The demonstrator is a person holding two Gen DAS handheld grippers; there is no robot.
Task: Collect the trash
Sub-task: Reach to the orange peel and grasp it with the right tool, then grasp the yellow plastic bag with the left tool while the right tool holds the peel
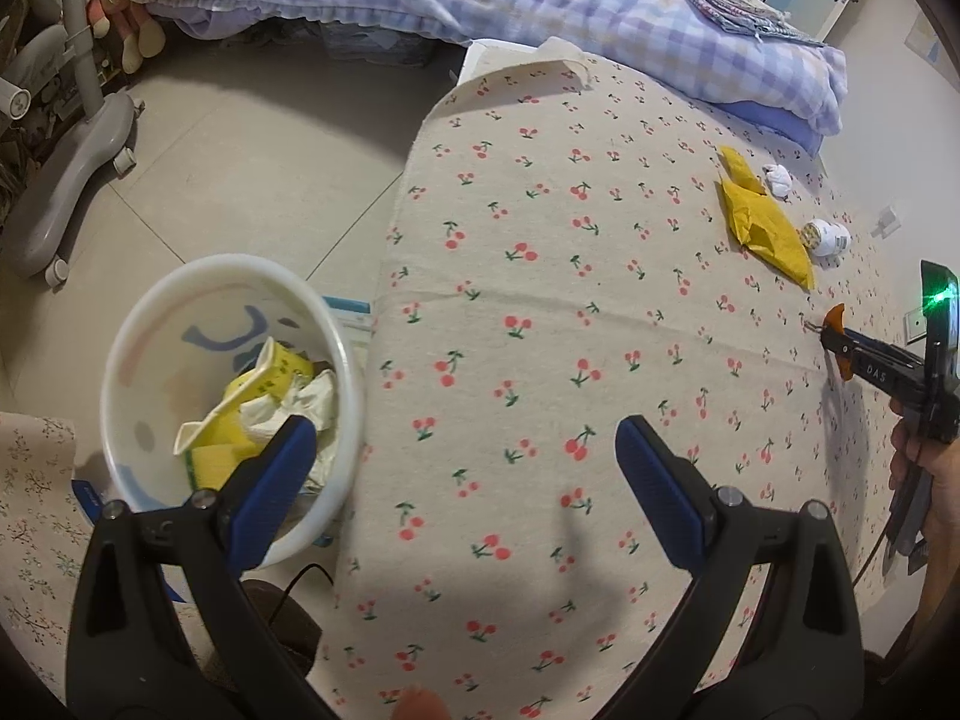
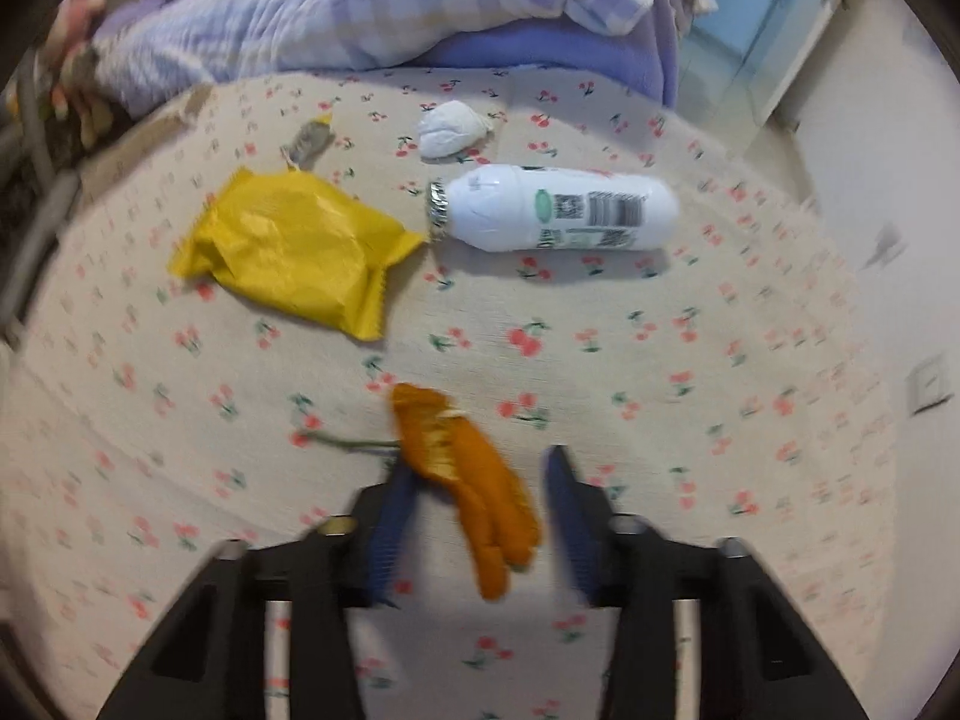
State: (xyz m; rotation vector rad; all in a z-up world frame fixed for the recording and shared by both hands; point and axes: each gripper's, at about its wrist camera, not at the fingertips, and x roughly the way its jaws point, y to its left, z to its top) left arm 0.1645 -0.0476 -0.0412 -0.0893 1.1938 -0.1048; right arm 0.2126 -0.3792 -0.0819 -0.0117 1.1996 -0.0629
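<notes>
Trash lies on the cherry-print cloth (image 2: 600, 360): an orange peel (image 2: 468, 480) sits between the spread fingers of the right gripper (image 2: 480, 516) — not pinched. Beyond it are a yellow wrapper (image 2: 288, 252), a white bottle (image 2: 558, 207) and a crumpled tissue (image 2: 450, 129). The left gripper (image 1: 465, 468) is spread wide, beside a white bin (image 1: 138, 324) — already holding trash.

Light: I see even, soft indoor brightness in both views.
Shadows: faint, under the left hand-held gripper (image 1: 465, 468).
Blur: my right wrist view smears; the orange peel (image 2: 465, 483) is soft.
Edges: fisheye bending, dark corners.
</notes>
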